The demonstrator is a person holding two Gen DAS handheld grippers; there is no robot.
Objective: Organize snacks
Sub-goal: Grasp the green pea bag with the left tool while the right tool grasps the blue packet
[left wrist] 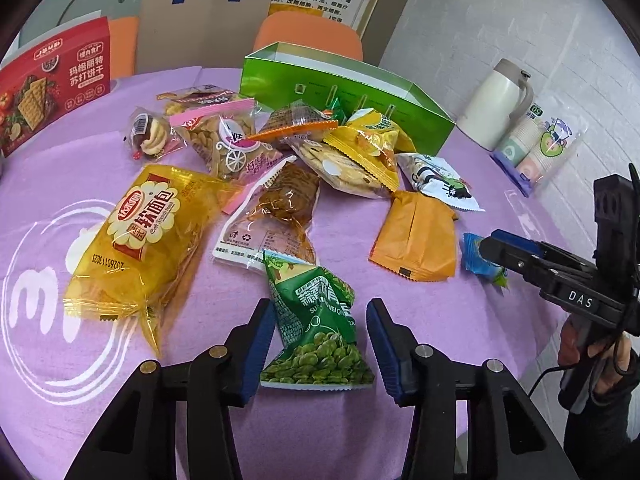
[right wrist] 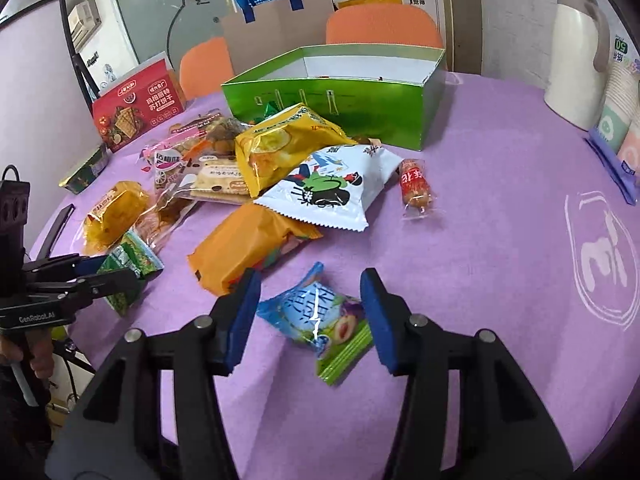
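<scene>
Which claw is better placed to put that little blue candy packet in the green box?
Right. The right claw is open around the blue candy packet; the left claw straddles the green pea bag.

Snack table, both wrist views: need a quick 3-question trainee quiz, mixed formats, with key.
1. True or false: the left gripper is already clamped shut on the green pea packet.
2. Which packet lies between the right gripper's fingers? A) orange packet B) blue candy packet C) white cartoon bag
3. Fill in: the open box behind the snack pile is ____ in colour.

Key: 1. False, the fingers stand apart on either side of it. 2. B. 3. Green.
</scene>
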